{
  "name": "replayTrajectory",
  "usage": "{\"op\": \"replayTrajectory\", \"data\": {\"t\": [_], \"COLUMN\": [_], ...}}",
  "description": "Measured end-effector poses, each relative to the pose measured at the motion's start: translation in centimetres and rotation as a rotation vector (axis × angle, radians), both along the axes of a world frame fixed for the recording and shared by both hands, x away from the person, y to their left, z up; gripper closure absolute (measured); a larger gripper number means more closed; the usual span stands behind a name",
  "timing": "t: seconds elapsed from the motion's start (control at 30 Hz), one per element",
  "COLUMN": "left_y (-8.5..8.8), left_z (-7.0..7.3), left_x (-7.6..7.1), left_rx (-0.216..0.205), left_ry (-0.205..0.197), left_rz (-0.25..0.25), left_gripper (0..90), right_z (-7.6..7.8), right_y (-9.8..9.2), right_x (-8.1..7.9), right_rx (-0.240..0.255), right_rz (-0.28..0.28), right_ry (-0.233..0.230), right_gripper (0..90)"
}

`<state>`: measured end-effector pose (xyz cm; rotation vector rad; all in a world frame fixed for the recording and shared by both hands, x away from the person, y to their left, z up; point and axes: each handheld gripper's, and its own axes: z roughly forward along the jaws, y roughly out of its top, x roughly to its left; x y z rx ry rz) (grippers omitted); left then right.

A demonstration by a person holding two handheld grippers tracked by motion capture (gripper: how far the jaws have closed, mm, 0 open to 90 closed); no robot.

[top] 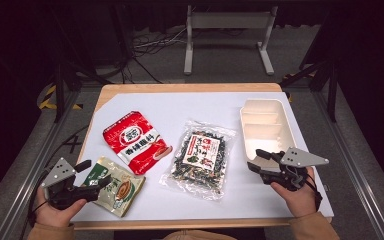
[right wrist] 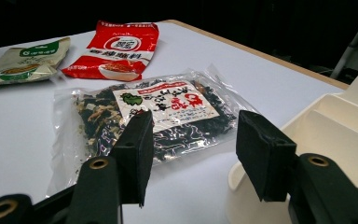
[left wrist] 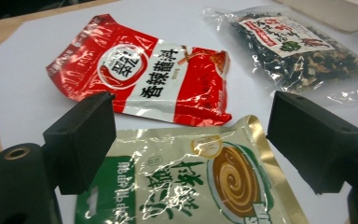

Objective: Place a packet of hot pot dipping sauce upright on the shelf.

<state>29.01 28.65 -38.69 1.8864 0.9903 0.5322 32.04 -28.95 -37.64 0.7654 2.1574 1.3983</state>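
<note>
Three food packets lie on the white table top. A green and gold pouch (top: 120, 187) (left wrist: 191, 186) is at the near left. My left gripper (top: 91, 173) (left wrist: 191, 135) hovers open over its left end, jaws apart and not pressing it. A red packet (top: 136, 141) (left wrist: 144, 74) lies just beyond it. A clear bag of dark dried greens (top: 200, 159) (right wrist: 158, 112) is in the middle. My right gripper (top: 258, 160) (right wrist: 191, 149) is open and holds nothing, between that bag and the near left corner of a cream tray (top: 286, 131) (right wrist: 345, 121).
The tray has dividers and stands along the right side of the table. The wooden table edge (top: 180, 88) runs at the back, with a white metal frame (top: 227, 22) on the floor beyond. Bare white surface lies behind the packets.
</note>
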Motion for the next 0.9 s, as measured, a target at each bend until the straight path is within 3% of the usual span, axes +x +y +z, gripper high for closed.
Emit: {"op": "replayTrajectory", "data": {"t": [0.13,0.3,0.47,0.9], "left_y": [0.6,1.5,2.5,4.3], "left_z": [0.3,0.4,0.7,0.3], "left_x": [0.2,0.5,0.2,-0.3], "left_rx": [0.043,0.044,0.059,0.053], "left_ry": [0.025,0.058,0.047,0.089], "left_rz": [0.05,0.081,0.136,0.237], "left_gripper": [17.0,17.3,20.7,27.1], "right_z": [-0.1,-0.3,-0.3,-0.4], "right_y": [0.2,0.4,0.6,1.9], "right_x": [0.1,0.2,0.2,0.4], "right_rx": [-0.006,-0.018,-0.025,-0.056], "right_rz": [0.0,0.005,0.008,0.058], "right_ry": [0.003,0.01,0.012,0.015], "right_gripper": [45.9,45.5,45.3,44.3]}}
